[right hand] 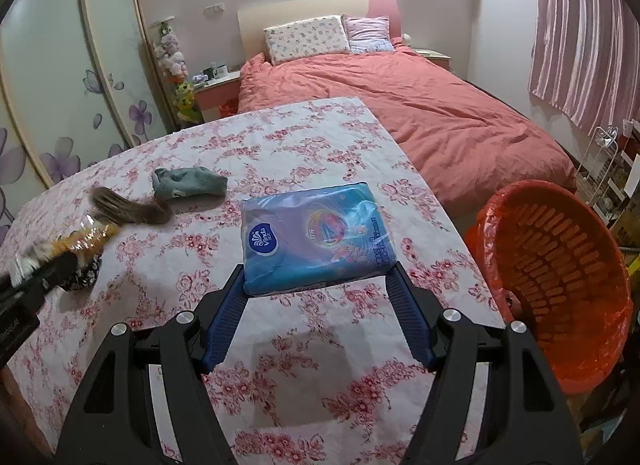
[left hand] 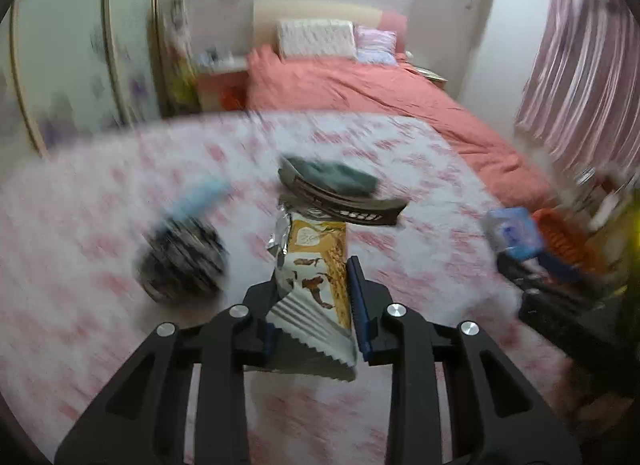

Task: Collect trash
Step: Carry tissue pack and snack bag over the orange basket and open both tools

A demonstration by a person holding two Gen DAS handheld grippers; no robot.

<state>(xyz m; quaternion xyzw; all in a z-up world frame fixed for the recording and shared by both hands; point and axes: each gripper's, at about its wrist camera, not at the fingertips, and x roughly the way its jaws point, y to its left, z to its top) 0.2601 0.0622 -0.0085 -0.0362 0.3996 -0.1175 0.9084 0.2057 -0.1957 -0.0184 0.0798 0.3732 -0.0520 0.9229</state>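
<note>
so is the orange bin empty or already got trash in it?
Looks empty: the orange basket, tilted toward the right wrist camera, shows only its slotted wall and orange liner. Its bottom is partly hidden.

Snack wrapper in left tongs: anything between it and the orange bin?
The blue tissue pack, gripped in the right tongs, sits between the snack wrapper and the orange bin off the table's right edge.
</note>
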